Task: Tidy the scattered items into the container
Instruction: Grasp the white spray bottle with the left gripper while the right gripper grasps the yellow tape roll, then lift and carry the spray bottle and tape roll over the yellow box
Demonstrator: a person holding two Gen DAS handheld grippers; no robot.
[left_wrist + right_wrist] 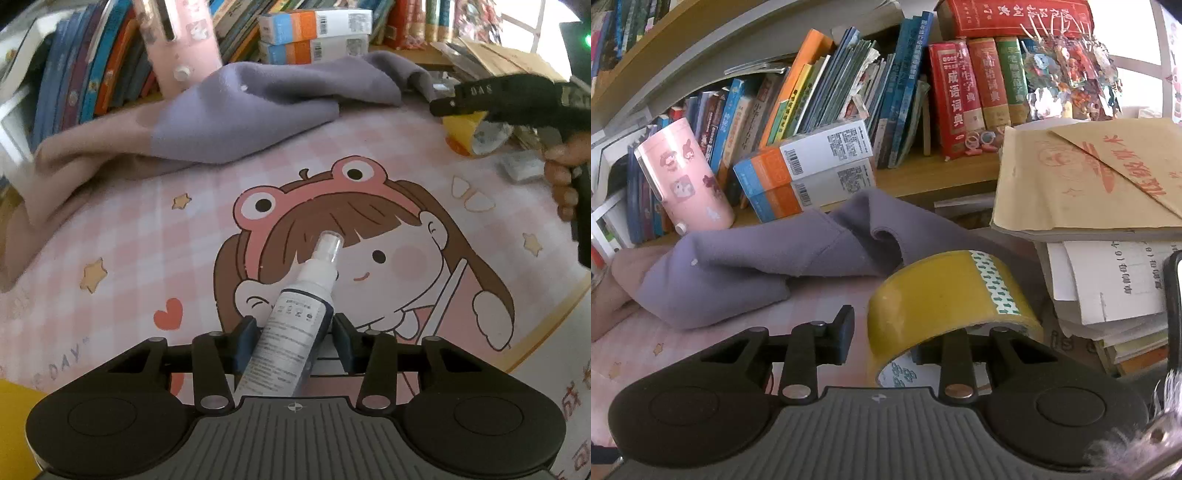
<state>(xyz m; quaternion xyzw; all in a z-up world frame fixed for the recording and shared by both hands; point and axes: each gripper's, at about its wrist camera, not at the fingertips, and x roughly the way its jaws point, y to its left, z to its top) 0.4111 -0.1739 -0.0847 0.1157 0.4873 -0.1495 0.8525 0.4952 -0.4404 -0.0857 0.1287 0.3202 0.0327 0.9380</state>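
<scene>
Left claw is clamped across the spray bottle lying on the bench; its smooth, light barrel may slip. Right claw pinches the stiff tape roll by its wall.

Daylight enters through a window at the upper right, blown out to white in both views. The scene is bright, with soft, weak shadows. Both pictures bulge like a fisheye, with straight shelves curving and dark corners. The right gripper, seen from the left wrist view, looks smeared with blur; the centre stays sharp.
</scene>
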